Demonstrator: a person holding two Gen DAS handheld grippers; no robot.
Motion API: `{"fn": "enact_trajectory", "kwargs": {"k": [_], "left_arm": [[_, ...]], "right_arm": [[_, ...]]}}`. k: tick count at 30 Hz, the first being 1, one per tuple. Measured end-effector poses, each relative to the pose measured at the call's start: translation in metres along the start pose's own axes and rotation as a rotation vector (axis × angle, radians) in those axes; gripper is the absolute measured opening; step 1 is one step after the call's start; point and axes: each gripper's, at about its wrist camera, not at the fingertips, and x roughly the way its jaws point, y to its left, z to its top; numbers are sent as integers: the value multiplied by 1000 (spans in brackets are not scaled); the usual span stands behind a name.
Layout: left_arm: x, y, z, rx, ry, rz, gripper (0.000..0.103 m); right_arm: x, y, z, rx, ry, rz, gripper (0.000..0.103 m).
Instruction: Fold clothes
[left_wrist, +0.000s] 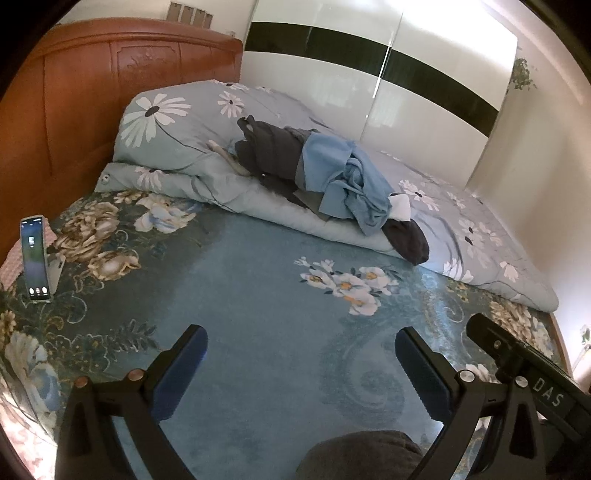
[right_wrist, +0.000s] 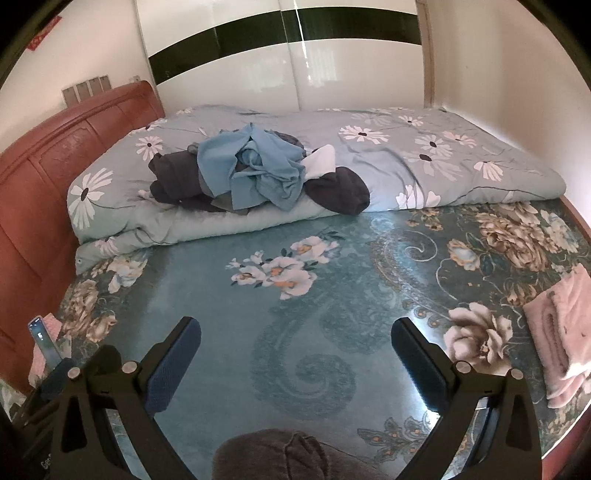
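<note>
Clothes pile seen far across bed, atop folded quilt, long axis left-right; left hand-held gripper and right hand-held gripper both spread wide, nothing held; neither clearly nearer

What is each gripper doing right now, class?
Left gripper: open, holding nothing.
Right gripper: open, holding nothing.

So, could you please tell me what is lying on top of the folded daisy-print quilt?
On the grey-blue daisy-print quilt sits a heap of unfolded clothes: a light blue garment over dark grey ones, with a white piece showing. Anything buried beneath the heap is hidden.
</note>
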Motion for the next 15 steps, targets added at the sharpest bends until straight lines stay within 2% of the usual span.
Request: {"fn": "enact_trajectory", "kwargs": {"k": [12,15], "left_arm": [[4,5,-2,8,-57,10,103],[11,9,-2,-7,-37,-2,103]], "right_arm": [[12,3,-2,-7,19,-9,103],[15,5,-2,-14,25,-17,103]]}}
